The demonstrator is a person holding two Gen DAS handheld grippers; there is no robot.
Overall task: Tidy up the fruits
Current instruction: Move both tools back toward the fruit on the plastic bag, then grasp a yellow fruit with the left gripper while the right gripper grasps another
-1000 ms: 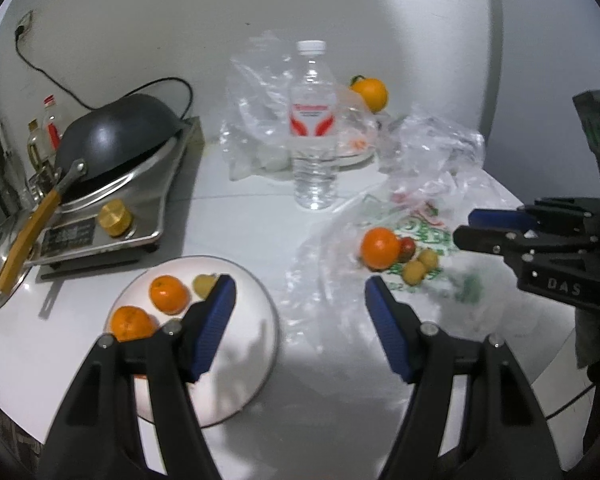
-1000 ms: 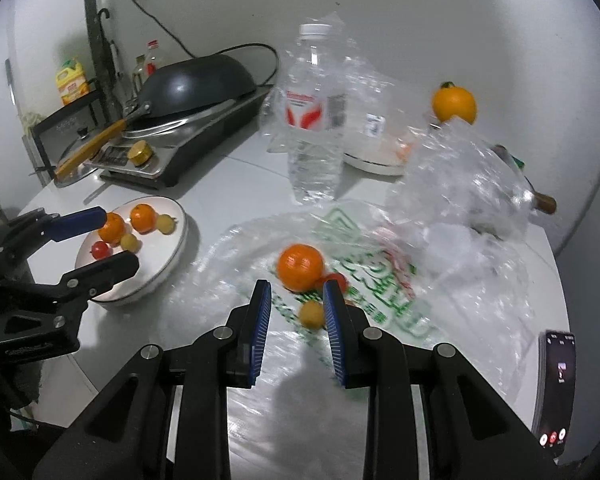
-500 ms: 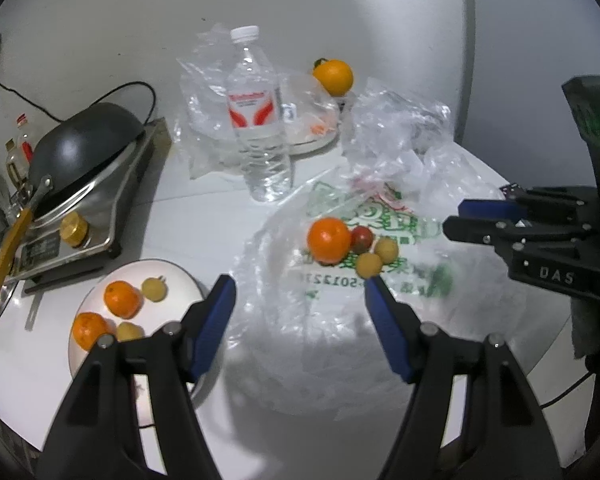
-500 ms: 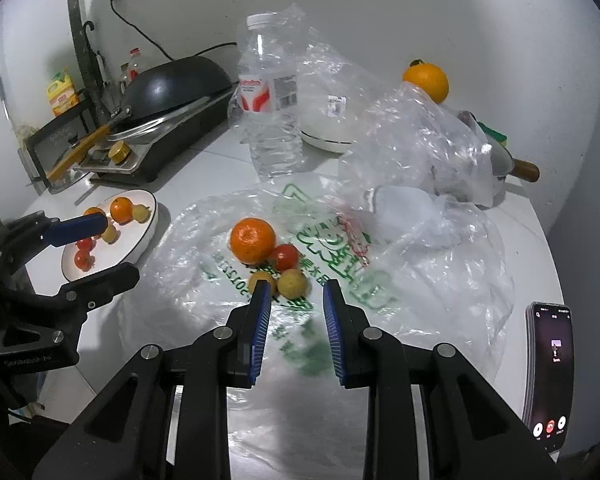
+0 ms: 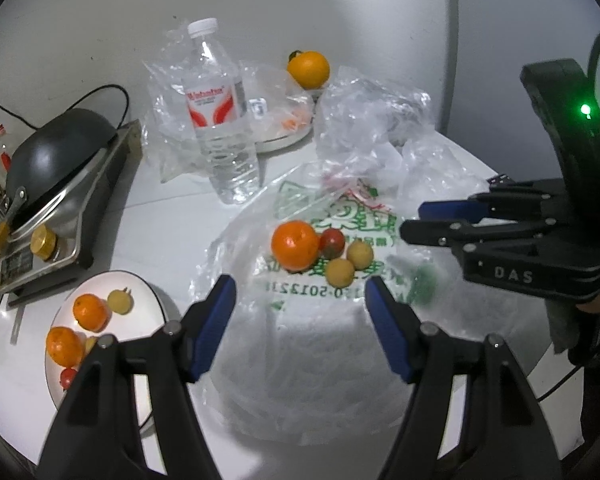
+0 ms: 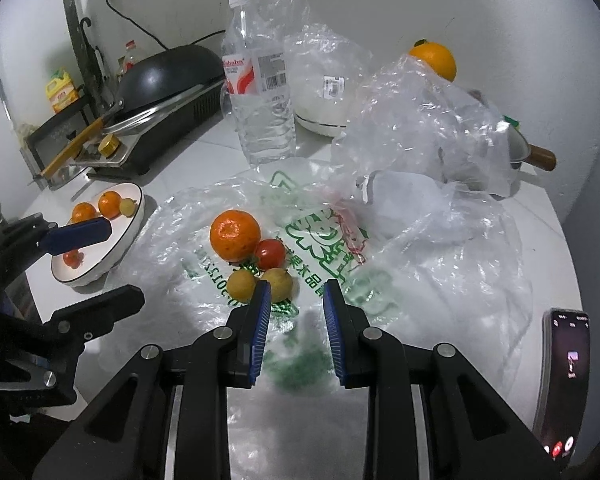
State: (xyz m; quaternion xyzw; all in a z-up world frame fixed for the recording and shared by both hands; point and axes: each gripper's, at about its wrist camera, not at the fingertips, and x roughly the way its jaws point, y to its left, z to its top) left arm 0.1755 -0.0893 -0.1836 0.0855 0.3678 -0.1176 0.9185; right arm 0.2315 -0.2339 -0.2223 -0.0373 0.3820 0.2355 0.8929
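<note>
An orange (image 5: 294, 245), a red tomato (image 5: 332, 242) and two small yellow fruits (image 5: 340, 273) lie together on a flat clear plastic bag (image 5: 308, 340). My left gripper (image 5: 300, 292) hovers just short of them, open and empty. At its left, a white plate (image 5: 140, 292) holds two oranges, small yellow fruits and a tomato. My right gripper (image 6: 297, 300) is shut and holds nothing; its tips sit beside the nearer yellow fruit (image 6: 279, 282), below the orange (image 6: 235, 235) and tomato (image 6: 271, 253). The left gripper (image 6: 112, 264) shows over the plate (image 6: 112, 256).
A water bottle (image 5: 220, 120) stands behind the bag, with crumpled clear bags (image 6: 420, 120) and a lone orange (image 5: 308, 69) near the wall. A black wok on a stove (image 5: 52, 152) fills the left. A phone (image 6: 564, 376) lies at the table's right edge.
My left gripper has swung from over the plate to face the fruits on the bag. My right gripper has come lower and closer to them. Neither has changed its opening.
</note>
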